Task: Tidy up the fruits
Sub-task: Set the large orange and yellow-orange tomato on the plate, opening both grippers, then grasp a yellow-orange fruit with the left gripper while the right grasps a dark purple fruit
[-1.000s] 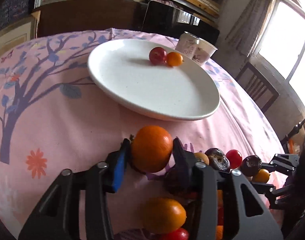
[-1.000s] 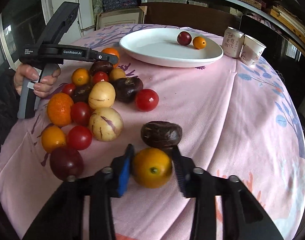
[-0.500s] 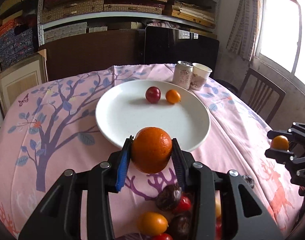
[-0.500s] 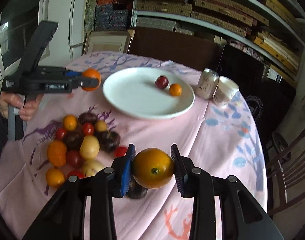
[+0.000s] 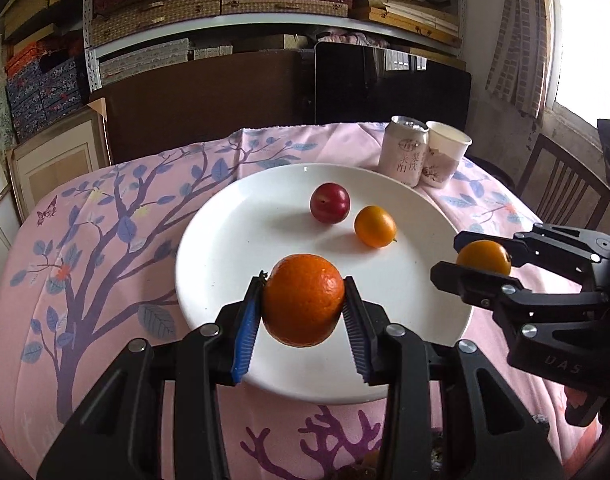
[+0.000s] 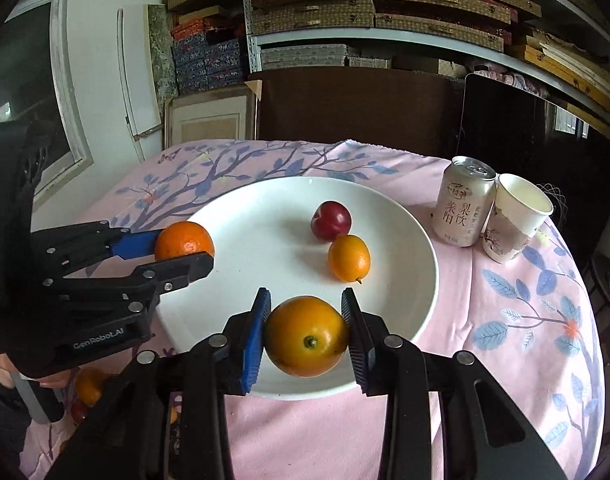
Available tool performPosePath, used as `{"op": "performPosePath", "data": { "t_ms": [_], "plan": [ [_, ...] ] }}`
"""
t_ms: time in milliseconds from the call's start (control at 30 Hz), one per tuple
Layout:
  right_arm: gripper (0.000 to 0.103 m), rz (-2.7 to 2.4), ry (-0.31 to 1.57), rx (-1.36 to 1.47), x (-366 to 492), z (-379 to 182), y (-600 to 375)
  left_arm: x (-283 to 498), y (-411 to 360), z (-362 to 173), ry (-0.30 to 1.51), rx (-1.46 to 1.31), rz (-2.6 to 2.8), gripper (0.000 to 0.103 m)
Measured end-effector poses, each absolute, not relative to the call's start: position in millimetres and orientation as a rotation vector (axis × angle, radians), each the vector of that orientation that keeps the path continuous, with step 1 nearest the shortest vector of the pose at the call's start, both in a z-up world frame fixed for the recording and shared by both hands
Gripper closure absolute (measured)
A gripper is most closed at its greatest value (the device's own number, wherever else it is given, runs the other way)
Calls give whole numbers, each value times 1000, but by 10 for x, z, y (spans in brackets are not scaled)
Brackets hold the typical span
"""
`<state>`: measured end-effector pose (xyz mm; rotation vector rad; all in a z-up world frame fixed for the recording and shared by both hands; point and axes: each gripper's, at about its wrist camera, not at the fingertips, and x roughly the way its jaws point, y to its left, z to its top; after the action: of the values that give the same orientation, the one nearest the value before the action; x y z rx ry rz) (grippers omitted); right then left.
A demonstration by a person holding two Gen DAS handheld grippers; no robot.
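Note:
A white plate (image 5: 233, 248) sits on the pink tablecloth and holds a red plum (image 5: 330, 203) and a small orange fruit (image 5: 375, 226). My left gripper (image 5: 303, 307) is shut on a large orange (image 5: 303, 300) and holds it above the plate's near part. My right gripper (image 6: 306, 332) is shut on a yellow-orange fruit (image 6: 306, 336) above the plate's (image 6: 241, 240) near rim. Each gripper shows in the other's view: the right (image 5: 483, 264) at the plate's right edge, the left (image 6: 183, 245) at its left edge.
A drink can (image 5: 405, 155) and a paper cup (image 5: 445, 155) stand just behind the plate on the right. Several loose fruits (image 6: 89, 388) lie on the cloth at the lower left of the right wrist view. A wooden chair (image 5: 561, 188) stands to the right.
Both grippers have lifted their fruits from the pile and carried them forward over the plate. The fruit pile has dropped out of view below them.

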<state>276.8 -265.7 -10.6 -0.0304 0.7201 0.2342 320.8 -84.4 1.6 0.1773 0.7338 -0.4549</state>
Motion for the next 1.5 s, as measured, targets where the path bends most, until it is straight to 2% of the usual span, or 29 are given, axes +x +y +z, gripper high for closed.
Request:
{"op": "performPosePath", "data": {
  "t_ms": [133,167,200,233,267,300,533,667,833,1033,1100,1133,1167,1200,1233,1267,1300,1500],
  "plan": [
    [66,224,751,-65,2786,-192,-2663,3197,-858,-54,737,208,-436,64],
    [63,230,756,-69,2790,-200,-2678,3201,-840,-53,738,198,-427,64],
    [37,229,758,-64,2787,-201,-2701,3206,-821,-47,735,187,-417,62],
    [8,207,740,-46,2756,-185,-2742,3206,-794,-28,724,180,-394,42],
    [4,183,702,-21,2693,-151,-2793,3183,-749,5,700,177,-352,9],
    [4,175,687,-9,2642,-124,-2846,3127,-690,45,674,179,-325,4],
    [4,193,741,16,1940,-6,-3085,2375,-239,299,589,355,-340,5],
    [4,215,754,-71,1480,-121,-2997,2031,-101,139,642,456,-350,5],
    [4,286,793,-130,1187,-349,-2863,1969,-169,-235,743,504,-384,5],
    [4,358,862,-109,1192,-573,-2780,2080,-112,-333,810,411,-425,4],
    [4,361,903,-99,1225,-662,-2755,2082,-109,-336,813,388,-434,7],
    [4,354,915,-104,1238,-695,-2730,2070,-104,-333,827,373,-463,23],
    [5,346,919,-107,1243,-707,-2707,2042,-119,-320,841,366,-515,45],
    [13,348,916,-97,1245,-708,-2698,2014,-161,-327,852,387,-544,52],
    [25,348,907,-83,1237,-694,-2701,1981,-200,-322,844,399,-559,61],
    [35,345,901,-70,1229,-679,-2708,1944,-234,-317,829,415,-563,65],
    [59,326,896,-66,1219,-666,-2719,1915,-255,-310,817,428,-561,65],
    [62,294,850,-17,1185,-541,-2847,1811,-254,-208,740,482,-512,66]
  ]
}}
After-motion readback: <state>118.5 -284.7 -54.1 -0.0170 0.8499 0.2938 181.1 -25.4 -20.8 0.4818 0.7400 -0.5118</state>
